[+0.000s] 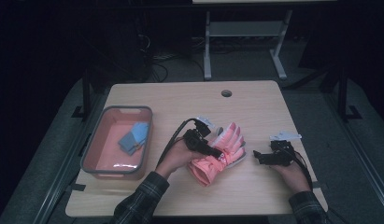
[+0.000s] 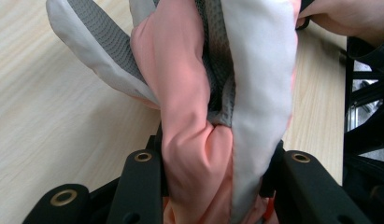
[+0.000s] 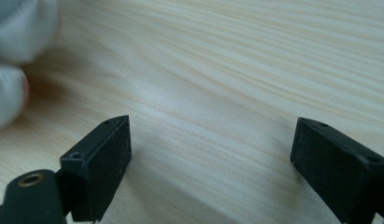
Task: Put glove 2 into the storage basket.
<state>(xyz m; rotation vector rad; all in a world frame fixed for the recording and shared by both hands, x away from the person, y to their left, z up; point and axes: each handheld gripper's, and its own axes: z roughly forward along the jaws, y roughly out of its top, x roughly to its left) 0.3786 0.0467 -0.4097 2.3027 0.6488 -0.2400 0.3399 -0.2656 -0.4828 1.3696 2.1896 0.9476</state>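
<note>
A pink, white and grey padded glove (image 1: 220,154) lies near the middle of the wooden table (image 1: 255,107), fingers pointing away. My left gripper (image 1: 213,150) is shut on the glove (image 2: 213,116): its black jaws clamp the bunched pink and white fabric from both sides. My right gripper (image 1: 258,155) rests low over the table to the right of the glove, jaws pointing left toward it. It (image 3: 213,154) stands open with bare wood between the jaws. The glove's white fingertips (image 3: 14,51) blur at the left edge of the right gripper view.
A pink bin with a grey rim (image 1: 145,135) sits at the table's left, holding a blue folded item (image 1: 133,138). A cable hole (image 1: 226,93) lies near the far edge. A white table frame (image 1: 245,32) stands beyond on the floor.
</note>
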